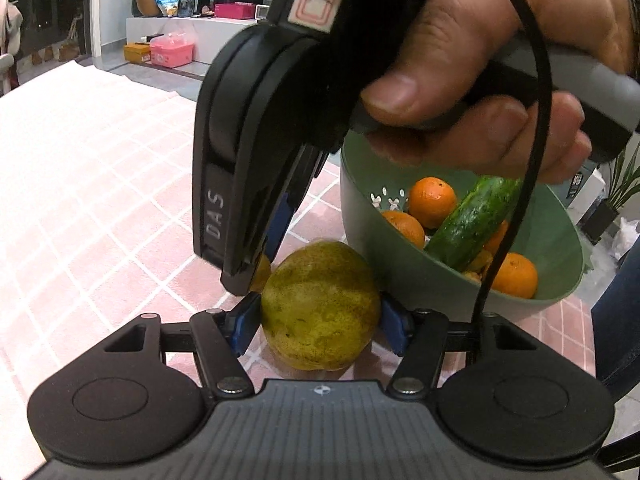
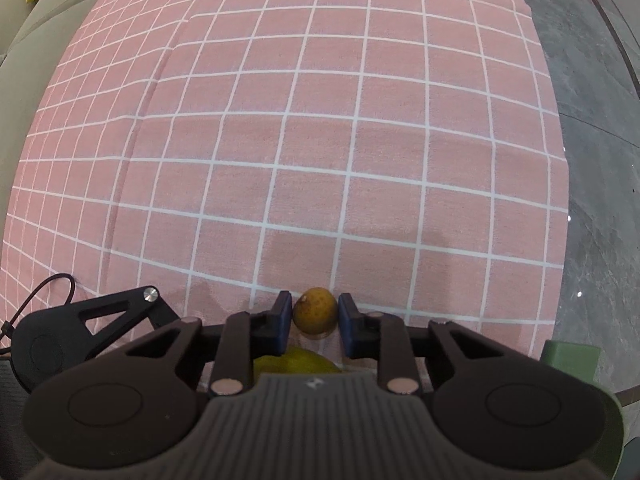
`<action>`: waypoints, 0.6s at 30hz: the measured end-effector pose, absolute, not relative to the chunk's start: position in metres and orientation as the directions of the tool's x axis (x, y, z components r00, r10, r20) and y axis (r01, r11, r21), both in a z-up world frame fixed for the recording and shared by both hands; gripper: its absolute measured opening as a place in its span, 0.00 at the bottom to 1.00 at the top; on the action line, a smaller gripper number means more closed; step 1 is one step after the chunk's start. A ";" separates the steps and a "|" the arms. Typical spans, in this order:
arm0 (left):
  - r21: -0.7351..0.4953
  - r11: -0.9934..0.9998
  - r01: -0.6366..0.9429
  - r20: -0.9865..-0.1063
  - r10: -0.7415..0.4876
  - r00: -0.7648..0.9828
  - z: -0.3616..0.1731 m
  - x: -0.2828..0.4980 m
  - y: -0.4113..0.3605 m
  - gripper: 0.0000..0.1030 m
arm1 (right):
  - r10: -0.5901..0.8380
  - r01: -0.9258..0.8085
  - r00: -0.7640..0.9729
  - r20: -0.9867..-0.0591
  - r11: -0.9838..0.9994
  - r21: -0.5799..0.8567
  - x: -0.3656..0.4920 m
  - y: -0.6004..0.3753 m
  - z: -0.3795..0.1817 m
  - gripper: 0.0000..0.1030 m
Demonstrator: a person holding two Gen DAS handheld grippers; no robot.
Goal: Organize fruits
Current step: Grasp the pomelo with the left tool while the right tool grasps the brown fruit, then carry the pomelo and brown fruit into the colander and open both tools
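In the left wrist view, my left gripper (image 1: 320, 322) is shut on a large yellow-green pear (image 1: 320, 306), its blue pads touching both sides, just above the pink checked cloth (image 1: 100, 208). The right gripper (image 1: 256, 268) points down just left of the pear. In the right wrist view, my right gripper (image 2: 314, 314) has its pads around a small yellow-orange fruit (image 2: 315, 311) on the cloth (image 2: 304, 140). The pear (image 2: 296, 362) shows below it. A green bowl (image 1: 400, 264) holds oranges (image 1: 433, 201) and a cucumber (image 1: 472, 220).
The bowl stands right of the pear, close behind the left gripper. Grey floor (image 2: 592, 120) lies beyond the cloth's right edge. A green block (image 2: 570, 360) sits at the lower right. Pink and yellow boxes (image 1: 172, 50) stand on the floor far back.
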State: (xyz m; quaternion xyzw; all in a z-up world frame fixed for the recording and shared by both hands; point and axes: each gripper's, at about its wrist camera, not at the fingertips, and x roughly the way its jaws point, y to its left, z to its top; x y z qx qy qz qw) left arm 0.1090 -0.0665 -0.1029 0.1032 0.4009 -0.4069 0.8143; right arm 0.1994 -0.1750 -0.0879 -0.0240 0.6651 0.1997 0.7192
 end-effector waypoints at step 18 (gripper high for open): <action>-0.089 0.713 0.696 -0.741 -0.514 0.432 -0.045 0.081 -0.038 0.69 | 0.355 -0.304 0.157 -0.921 0.905 0.297 0.161 -0.201 0.002 0.20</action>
